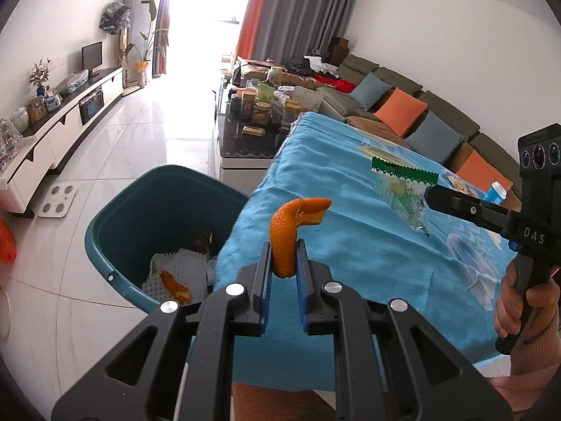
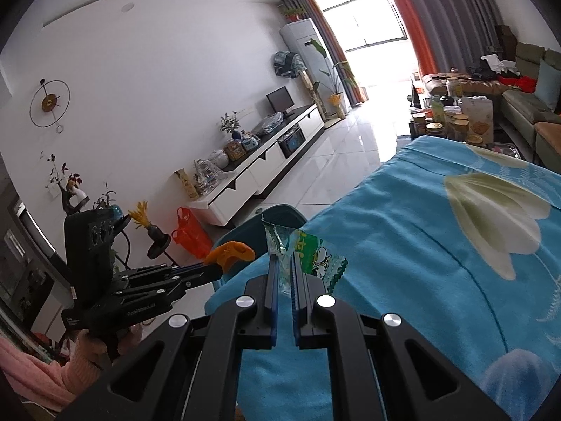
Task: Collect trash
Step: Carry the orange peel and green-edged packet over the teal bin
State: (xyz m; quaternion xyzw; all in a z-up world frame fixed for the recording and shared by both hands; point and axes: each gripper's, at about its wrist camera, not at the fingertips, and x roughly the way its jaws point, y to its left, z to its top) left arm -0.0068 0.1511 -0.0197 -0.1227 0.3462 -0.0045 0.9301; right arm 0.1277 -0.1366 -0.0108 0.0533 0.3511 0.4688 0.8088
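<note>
My left gripper [image 1: 284,252] is shut on a curled orange peel [image 1: 292,224] and holds it above the blue tablecloth's [image 1: 350,217] left edge, just right of the teal trash bin [image 1: 115,224]. The bin holds white foam netting [image 1: 182,270] and another peel [image 1: 175,286]. My right gripper [image 2: 285,263] is shut on a green and clear snack wrapper [image 2: 308,256], held above the tablecloth [image 2: 420,245] near the bin [image 2: 277,215]. The right gripper [image 1: 429,194] with the wrapper [image 1: 403,179] shows in the left wrist view. The left gripper [image 2: 214,268] with the peel [image 2: 233,252] shows in the right wrist view.
A dark coffee table [image 1: 245,140] crowded with jars stands beyond the cloth-covered table. A sofa with cushions [image 1: 403,108] runs along the right wall. A white TV cabinet [image 1: 63,129] lines the left wall. A white scale [image 1: 58,200] lies on the tiled floor. An orange bag [image 2: 189,233] sits by the cabinet.
</note>
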